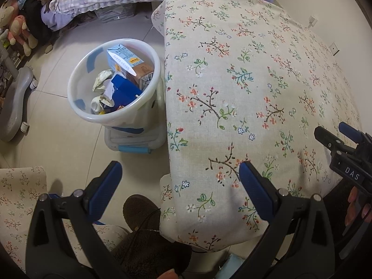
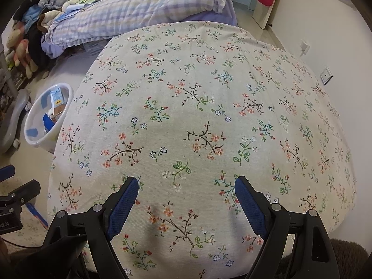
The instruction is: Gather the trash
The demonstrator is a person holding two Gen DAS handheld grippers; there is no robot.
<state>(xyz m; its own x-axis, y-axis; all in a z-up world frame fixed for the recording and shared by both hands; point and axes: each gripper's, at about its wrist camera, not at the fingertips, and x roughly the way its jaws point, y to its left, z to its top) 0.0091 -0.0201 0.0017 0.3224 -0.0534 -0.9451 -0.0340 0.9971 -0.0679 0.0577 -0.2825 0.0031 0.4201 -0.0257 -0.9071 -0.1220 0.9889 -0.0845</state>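
Trash all in bin beside bench, none visible on cloth; left gripper and right gripper wide open, empty; task seemingly finished.

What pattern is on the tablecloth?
Beige tablecloth printed with small floral sprigs, clearest in the right wrist view.

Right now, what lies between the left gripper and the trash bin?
In the left wrist view, only bare tiled floor separates the open left gripper from the trash bin; the bin stands on a plastic box.
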